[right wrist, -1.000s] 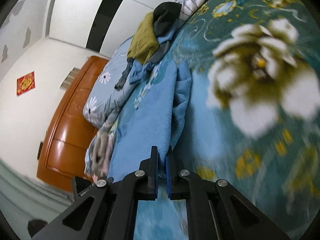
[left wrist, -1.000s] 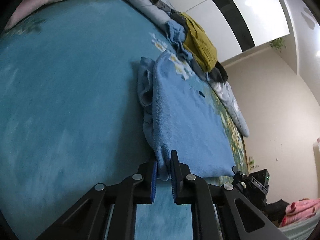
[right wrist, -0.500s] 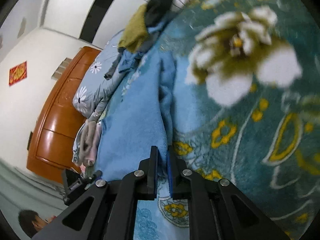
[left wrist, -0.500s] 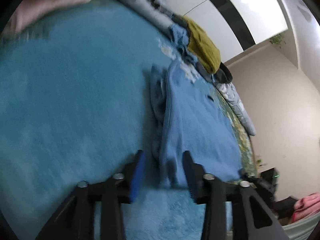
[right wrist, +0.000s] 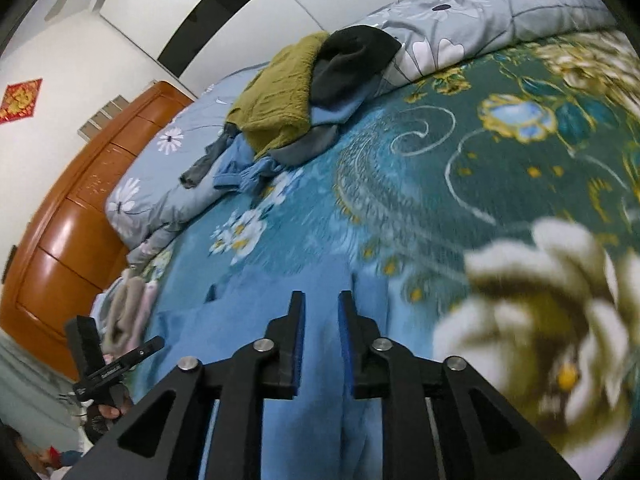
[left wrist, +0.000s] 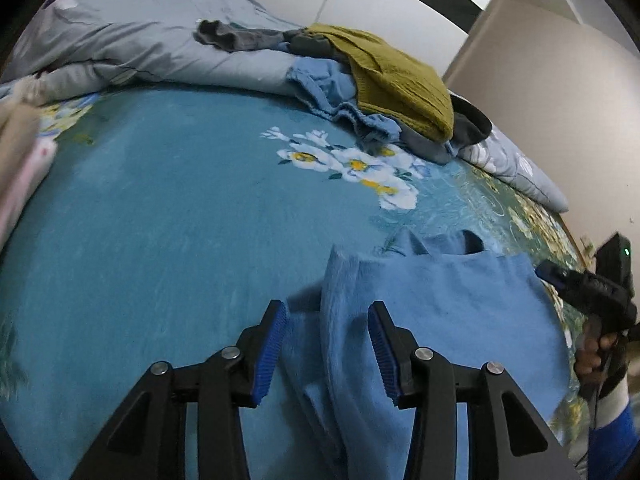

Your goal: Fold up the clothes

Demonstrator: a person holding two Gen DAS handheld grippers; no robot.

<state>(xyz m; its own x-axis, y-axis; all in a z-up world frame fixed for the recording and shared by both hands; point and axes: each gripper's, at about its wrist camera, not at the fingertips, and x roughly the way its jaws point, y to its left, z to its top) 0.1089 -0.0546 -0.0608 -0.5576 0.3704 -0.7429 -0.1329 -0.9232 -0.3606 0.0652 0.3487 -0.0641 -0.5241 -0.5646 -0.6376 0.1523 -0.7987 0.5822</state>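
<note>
A light blue fleece garment (left wrist: 440, 320) lies folded flat on the floral bed cover (left wrist: 160, 220); it also shows in the right wrist view (right wrist: 240, 320). My left gripper (left wrist: 326, 346) is open, its jaws either side of the garment's left folded edge without gripping it. My right gripper (right wrist: 321, 336) is open a little over the garment's right edge, holding nothing. The right gripper body (left wrist: 592, 288) shows at the right of the left wrist view, and the left gripper body (right wrist: 108, 364) at the lower left of the right wrist view.
A pile of unfolded clothes, olive (left wrist: 392, 76), blue and dark, lies at the head of the bed against a grey floral duvet (left wrist: 140, 40). Folded pale clothes (right wrist: 128, 312) sit at the bed's left edge. A wooden headboard (right wrist: 80, 208) stands behind.
Both grippers have opened and let go of the blue garment, which now lies on the bed. Both cameras have tilted up and pulled back toward the near edge.
</note>
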